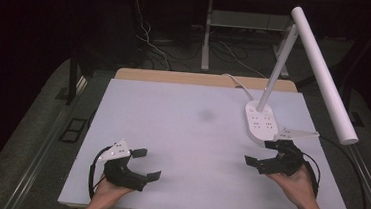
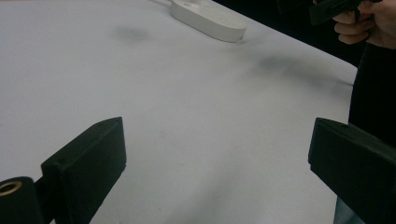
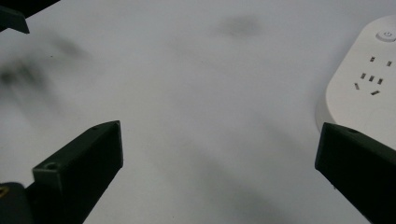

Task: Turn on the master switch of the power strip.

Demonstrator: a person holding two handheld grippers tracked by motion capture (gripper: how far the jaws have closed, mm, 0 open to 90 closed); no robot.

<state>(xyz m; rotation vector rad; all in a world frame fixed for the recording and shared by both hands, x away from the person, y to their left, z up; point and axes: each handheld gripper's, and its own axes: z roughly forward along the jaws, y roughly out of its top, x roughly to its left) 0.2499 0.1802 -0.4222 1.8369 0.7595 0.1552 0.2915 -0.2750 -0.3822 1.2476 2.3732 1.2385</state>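
Where overhead shows lamp (image 1: 321,70) (sockets (image 3: 369,79) close-up)

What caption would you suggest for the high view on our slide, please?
Two hand-held grippers, left and right, open above a white table beside a white lamp's socket base.

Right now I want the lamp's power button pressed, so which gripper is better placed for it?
Probably the right. The right gripper is open, just in front of the lamp base, whose power button lies close ahead in its own view. The left gripper, also open, is across the table.
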